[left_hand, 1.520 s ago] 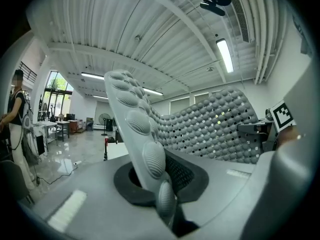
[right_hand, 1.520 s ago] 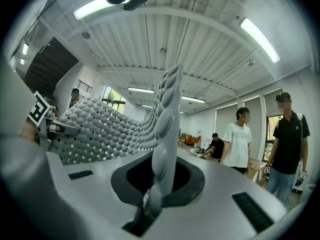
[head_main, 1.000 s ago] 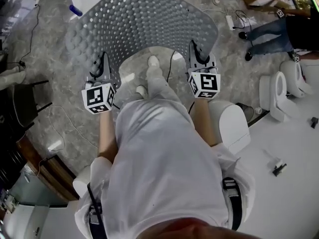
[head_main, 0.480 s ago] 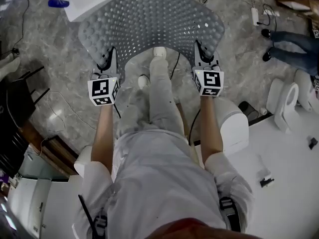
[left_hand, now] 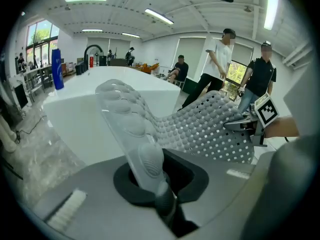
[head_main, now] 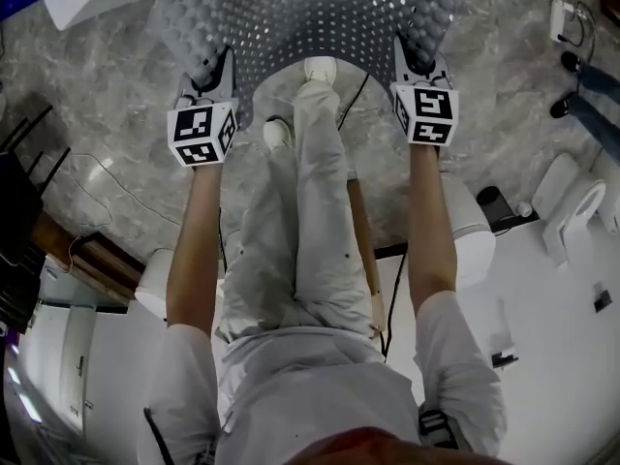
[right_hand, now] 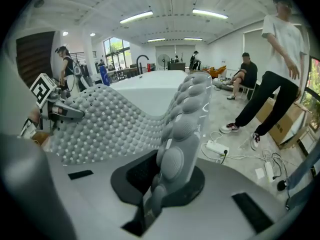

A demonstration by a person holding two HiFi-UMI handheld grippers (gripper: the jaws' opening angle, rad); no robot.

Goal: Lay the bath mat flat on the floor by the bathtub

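Clamping bath mat (head_main: 320, 13) edge: left fingers (head_main: 215, 71), right fingers (head_main: 412, 54).

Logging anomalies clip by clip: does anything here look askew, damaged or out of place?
Nothing damaged. The bath mat bows between the left gripper and right gripper, each clamped on a corner, not flat yet. A power strip lies loose on the floor.

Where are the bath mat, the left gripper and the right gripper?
bath mat (head_main: 310, 13): head view, its bumpy middle.
left gripper (head_main: 211, 70): head view, jaw tips on mat corner.
right gripper (head_main: 415, 54): head view, jaw tips on mat corner.
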